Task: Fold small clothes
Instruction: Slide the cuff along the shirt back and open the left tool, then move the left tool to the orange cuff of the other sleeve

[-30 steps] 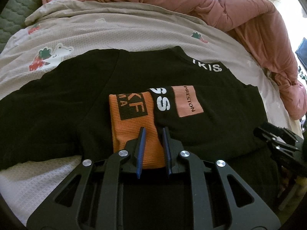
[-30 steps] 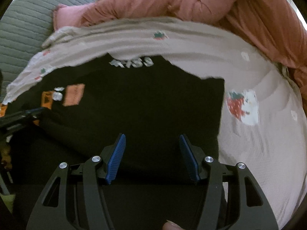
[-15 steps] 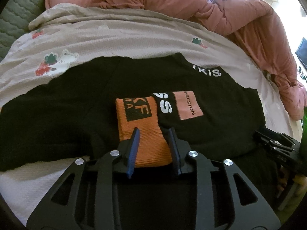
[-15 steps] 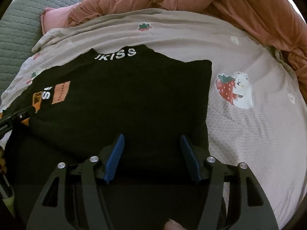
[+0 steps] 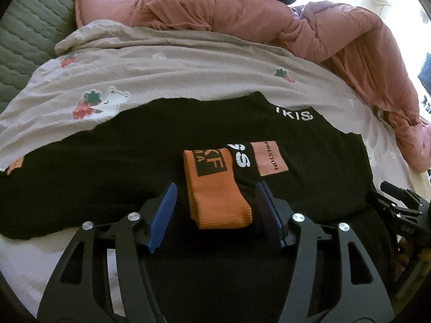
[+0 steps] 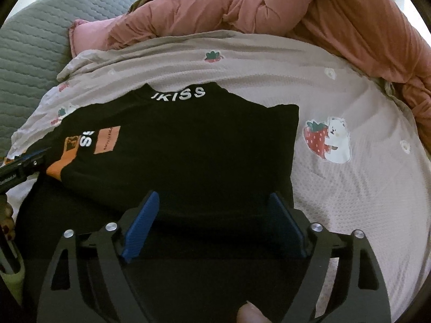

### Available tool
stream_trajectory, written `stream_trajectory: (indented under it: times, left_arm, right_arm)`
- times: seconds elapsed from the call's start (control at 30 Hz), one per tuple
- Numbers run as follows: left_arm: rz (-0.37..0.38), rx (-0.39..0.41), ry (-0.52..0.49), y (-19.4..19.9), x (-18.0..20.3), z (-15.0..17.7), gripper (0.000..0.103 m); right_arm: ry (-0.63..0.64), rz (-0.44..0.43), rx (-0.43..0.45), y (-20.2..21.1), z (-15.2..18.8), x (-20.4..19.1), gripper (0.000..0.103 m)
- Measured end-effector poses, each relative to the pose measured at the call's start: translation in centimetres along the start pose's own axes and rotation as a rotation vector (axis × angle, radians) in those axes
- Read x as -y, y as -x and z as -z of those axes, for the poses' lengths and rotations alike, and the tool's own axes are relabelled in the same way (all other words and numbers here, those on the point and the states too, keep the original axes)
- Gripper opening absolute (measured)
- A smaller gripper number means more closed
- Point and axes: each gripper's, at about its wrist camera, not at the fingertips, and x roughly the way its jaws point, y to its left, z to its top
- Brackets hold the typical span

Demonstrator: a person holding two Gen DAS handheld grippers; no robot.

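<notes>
A black sweatshirt [image 5: 107, 161] with white letters at the collar lies flat on the bed. One sleeve is folded across its front, ending in an orange cuff [image 5: 218, 196]. My left gripper [image 5: 215, 202] is open, its blue pads either side of the cuff, holding nothing. In the right wrist view the sweatshirt [image 6: 188, 148] fills the middle, the folded sleeve with its orange cuff [image 6: 58, 165] at the left. My right gripper [image 6: 212, 212] is open and empty over the garment's near edge. The left gripper's tip [image 6: 24, 164] shows at the left edge.
The bed is covered by a beige sheet [image 5: 175, 75] with strawberry and bear prints [image 6: 327, 141]. A bunched pink duvet [image 5: 296, 27] lies along the back and right. A grey quilted headboard [image 6: 32, 51] stands at the left. The right gripper [image 5: 398, 210] shows at the right edge.
My left gripper opened and let go of the orange cuff, which now lies on the sweatshirt. Both grippers have drawn back a little from the garment.
</notes>
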Motion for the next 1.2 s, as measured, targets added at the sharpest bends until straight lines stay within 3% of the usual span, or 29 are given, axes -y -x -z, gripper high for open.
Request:
stream_trajectory:
  times: [0.03, 0.07, 0.1, 0.2, 0.23, 0.27, 0.47, 0.67, 1.2]
  left_arm:
    - [-0.005, 0.004, 0.0, 0.2, 0.0, 0.0, 0.056]
    - [-0.011, 0.009, -0.001, 0.4, -0.1, 0.0, 0.066]
    - [-0.016, 0.015, -0.002, 0.7, -0.2, 0.0, 0.07]
    - [-0.029, 0.031, -0.011, 1.4, -0.3, -0.1, 0.072]
    - [-0.031, 0.034, -0.012, 1.5, -0.3, -0.1, 0.074]
    - [-0.035, 0.039, -0.012, 1.8, -0.3, -0.1, 0.077]
    - [-0.067, 0.07, -0.016, 3.3, -1.0, 0.0, 0.089]
    - [-0.088, 0.08, 0.003, 4.7, -2.1, 0.3, 0.093]
    - [-0.135, 0.124, 0.074, 8.0, -6.1, 1.0, 0.093]
  right_arm:
    - [-0.002, 0.0, 0.002, 0.1, 0.0, 0.0, 0.083]
    - [-0.004, -0.001, 0.005, 0.2, 0.0, -0.1, 0.083]
    - [-0.004, -0.003, 0.008, 0.4, -0.1, -0.2, 0.083]
    - [-0.001, -0.011, 0.018, 0.8, -0.2, -0.5, 0.084]
    - [0.0, -0.014, 0.022, 1.0, -0.2, -0.6, 0.095]
    - [0.0, -0.016, 0.031, 1.2, -0.2, -0.8, 0.097]
    - [0.021, -0.032, 0.06, 2.4, -0.8, -2.1, 0.097]
    - [0.032, -0.043, 0.082, 3.2, -1.2, -3.5, 0.097]
    - [0.103, -0.068, 0.151, 5.8, -3.1, -8.4, 0.097]
